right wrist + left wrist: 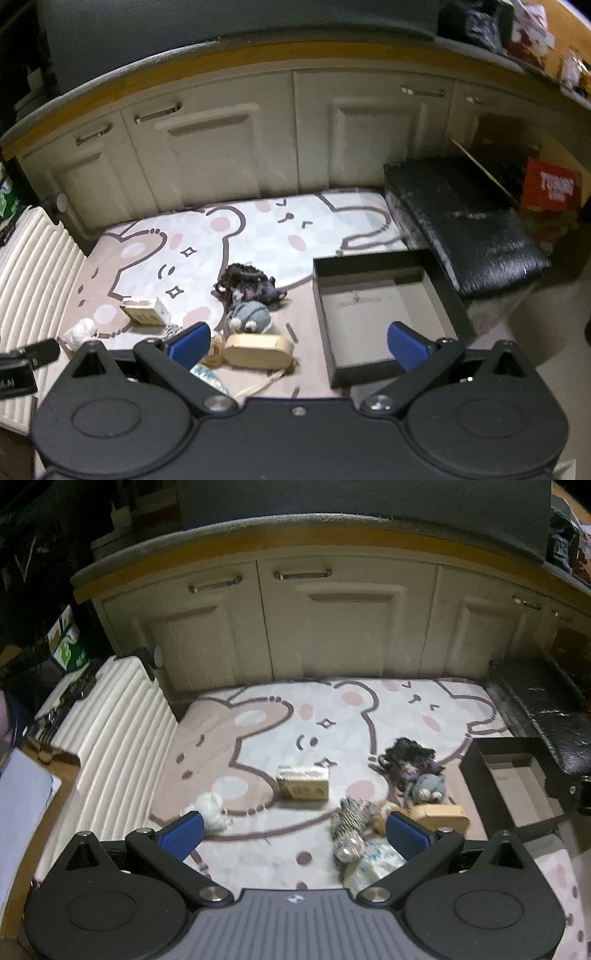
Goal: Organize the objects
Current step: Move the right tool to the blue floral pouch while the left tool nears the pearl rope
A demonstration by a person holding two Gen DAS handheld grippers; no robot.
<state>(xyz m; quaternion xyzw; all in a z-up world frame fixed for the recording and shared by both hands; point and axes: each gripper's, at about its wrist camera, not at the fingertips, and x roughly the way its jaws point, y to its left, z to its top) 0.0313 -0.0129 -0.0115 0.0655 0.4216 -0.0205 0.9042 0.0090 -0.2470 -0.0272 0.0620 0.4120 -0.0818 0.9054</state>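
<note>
Small objects lie on a bear-print mat [258,738] [258,229]: a tan wrapped block [303,782] [144,309], a white plush [212,810] [81,331], a dark tangled item [406,755] [248,282], a grey plush [428,786] [251,315], a flat wooden piece [439,816] [258,350], a silvery striped item [349,829] and a blue-white packet [373,864] [208,374]. An open black box [517,782] [380,314] stands at the mat's right. My left gripper [293,832] hovers open over the mat's near edge. Wide open too, my right gripper [297,343] straddles the wooden piece and the box's near corner.
Cream cabinet doors [332,627] [229,147] close off the back. A white ribbed case [110,731] [33,266] borders the mat's left side. A black case [546,709] [465,221] sits at the right, with a red carton [550,192] behind it.
</note>
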